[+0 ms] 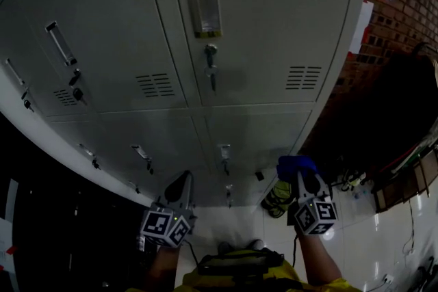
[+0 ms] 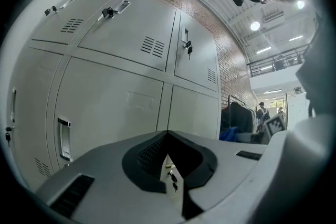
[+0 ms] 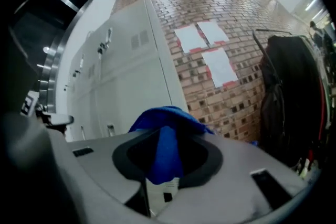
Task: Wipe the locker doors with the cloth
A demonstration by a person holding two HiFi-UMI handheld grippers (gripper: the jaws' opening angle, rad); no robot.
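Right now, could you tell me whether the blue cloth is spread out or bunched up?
Bunched up: the blue cloth is pinched in the right gripper, folds heaped above its jaws.

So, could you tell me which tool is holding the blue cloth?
The right tool: its jaws are shut on the blue cloth, while the left tool is shut on nothing.

Brick wall (image 3: 231, 8) with white papers (image 3: 219, 66) stuck on, dark clothes (image 3: 289, 97) hanging beside, glossy tiled floor (image 1: 383, 243).
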